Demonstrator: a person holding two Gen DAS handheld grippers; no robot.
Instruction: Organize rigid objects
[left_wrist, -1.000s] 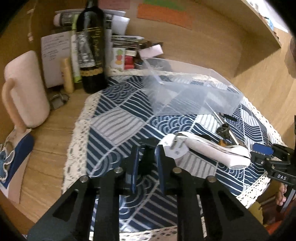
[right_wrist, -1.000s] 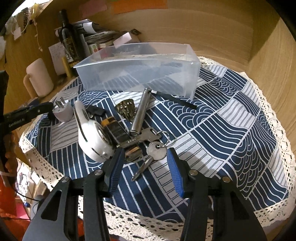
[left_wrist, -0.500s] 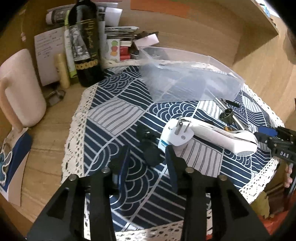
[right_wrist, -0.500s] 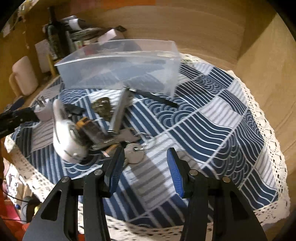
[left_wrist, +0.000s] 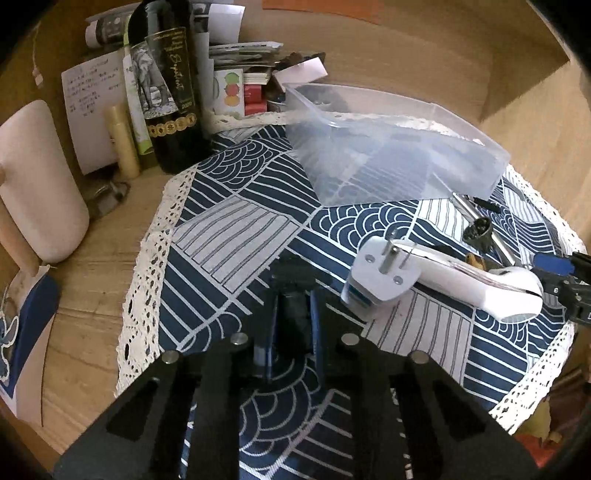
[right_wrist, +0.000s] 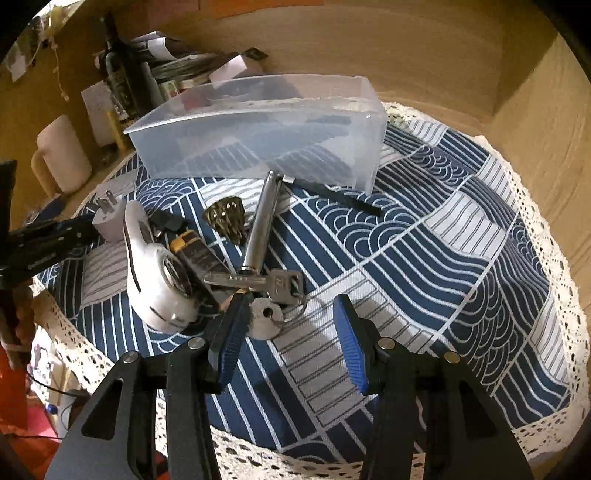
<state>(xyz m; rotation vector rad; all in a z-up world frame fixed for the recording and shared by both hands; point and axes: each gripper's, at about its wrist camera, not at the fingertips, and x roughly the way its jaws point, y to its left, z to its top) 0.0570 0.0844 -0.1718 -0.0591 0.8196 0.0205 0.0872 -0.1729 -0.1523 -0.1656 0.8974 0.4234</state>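
My left gripper (left_wrist: 293, 306) is shut on a small black block (left_wrist: 293, 280) low over the patterned cloth (left_wrist: 236, 229). A white plug adapter (left_wrist: 382, 275) and a white oblong device (left_wrist: 480, 284) lie just to its right. A clear plastic bin (left_wrist: 391, 147) stands at the back; it also shows in the right wrist view (right_wrist: 266, 129). My right gripper (right_wrist: 291, 325) is open over a bunch of keys (right_wrist: 271, 295). A metal cylinder (right_wrist: 264, 225), a brass bit holder (right_wrist: 225, 218), a black bar (right_wrist: 340, 197) and a black-and-yellow item (right_wrist: 197, 253) lie beyond.
A wine bottle (left_wrist: 168, 92), papers and small boxes (left_wrist: 243, 88) crowd the back left. A pale pink mug (left_wrist: 37, 184) stands on the wooden table (left_wrist: 92, 288) at the left. Wooden walls close in behind and to the right.
My left gripper was open half a second ago and has now closed on the black block. My right gripper has shifted slightly over the keys and stays open.
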